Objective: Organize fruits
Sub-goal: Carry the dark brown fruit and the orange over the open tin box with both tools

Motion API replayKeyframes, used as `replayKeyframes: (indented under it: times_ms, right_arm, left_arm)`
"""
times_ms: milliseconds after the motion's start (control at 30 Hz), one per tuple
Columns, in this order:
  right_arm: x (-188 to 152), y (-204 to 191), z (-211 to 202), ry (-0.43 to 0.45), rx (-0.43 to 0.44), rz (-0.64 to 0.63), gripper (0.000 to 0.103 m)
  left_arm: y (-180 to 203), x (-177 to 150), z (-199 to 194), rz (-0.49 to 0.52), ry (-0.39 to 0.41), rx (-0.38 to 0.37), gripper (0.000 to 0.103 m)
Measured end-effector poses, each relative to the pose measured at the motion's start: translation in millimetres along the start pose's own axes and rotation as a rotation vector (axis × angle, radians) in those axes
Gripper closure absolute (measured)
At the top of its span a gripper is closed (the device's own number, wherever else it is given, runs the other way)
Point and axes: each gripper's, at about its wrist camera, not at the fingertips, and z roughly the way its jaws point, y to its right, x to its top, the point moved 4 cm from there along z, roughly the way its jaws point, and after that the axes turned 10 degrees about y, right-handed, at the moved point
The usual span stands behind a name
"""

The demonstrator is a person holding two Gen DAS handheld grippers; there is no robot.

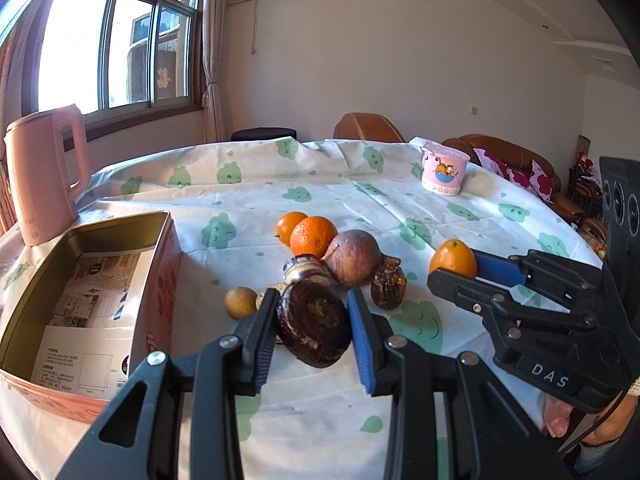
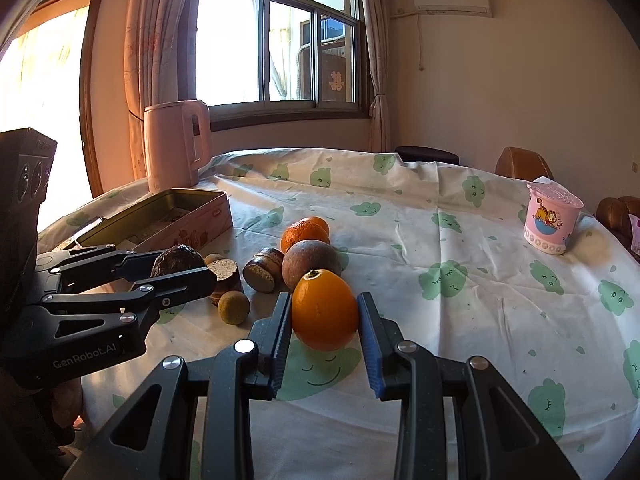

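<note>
My left gripper [image 1: 314, 322] is shut on a dark, wrinkled water chestnut [image 1: 313, 324], just right of the open pink tin box [image 1: 158, 280]. My right gripper [image 2: 324, 320] is shut on a small orange [image 2: 325, 312]; this orange also shows in the left wrist view [image 1: 452, 258]. On the cloth between them lie two more oranges [image 1: 312, 236], a brown-purple round fruit [image 1: 352, 256], further water chestnuts [image 1: 388, 286] and a small tan longan [image 1: 240, 302]. The left gripper also shows in the right wrist view [image 2: 182, 268].
A pink electric kettle [image 1: 44, 172] stands behind the tin box at the table's left edge. A pink cartoon cup [image 1: 443, 172] stands at the far right. The table wears a white cloth [image 1: 248, 184] with green prints. Brown sofas stand beyond it.
</note>
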Motion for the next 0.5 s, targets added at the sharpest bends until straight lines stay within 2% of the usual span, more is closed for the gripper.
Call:
replayKeyframes:
  times_ms: [500]
  right_arm:
    - [2.0,-0.8,-10.0,0.067,-0.011,-0.012,0.069]
  left_arm:
    - [0.5,1.4,-6.5,0.033,0.060,0.053,0.067]
